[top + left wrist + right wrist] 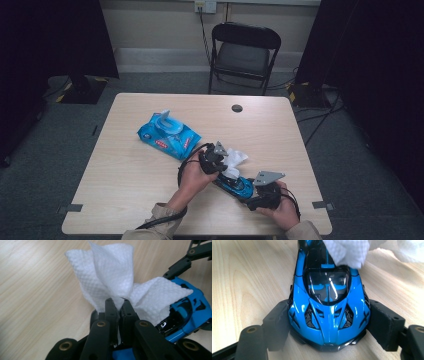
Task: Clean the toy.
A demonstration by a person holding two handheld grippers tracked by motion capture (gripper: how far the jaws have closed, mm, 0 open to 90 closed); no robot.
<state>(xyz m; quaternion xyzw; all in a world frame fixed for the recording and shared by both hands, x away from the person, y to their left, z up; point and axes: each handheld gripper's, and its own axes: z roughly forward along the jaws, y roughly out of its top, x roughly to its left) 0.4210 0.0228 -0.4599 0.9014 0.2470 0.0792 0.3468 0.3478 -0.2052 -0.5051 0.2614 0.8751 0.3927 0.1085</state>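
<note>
Your left gripper is pinching the wipe; your right gripper is clamping the toy car. Scrubbing hard toward twelve o'clock risks popping it loose.

We count: 1 blue toy car | 1 white wipe | 1 blue wipes pack | 2 tongs: left, right | 1 folding chair | 1 desk

My counter is pale wood grain with a round cable hole near its far edge. At twelve o'clock a black folding chair stands against the cream wall. Grey carpet surrounds me, with dark curtains at ten and two.
</note>
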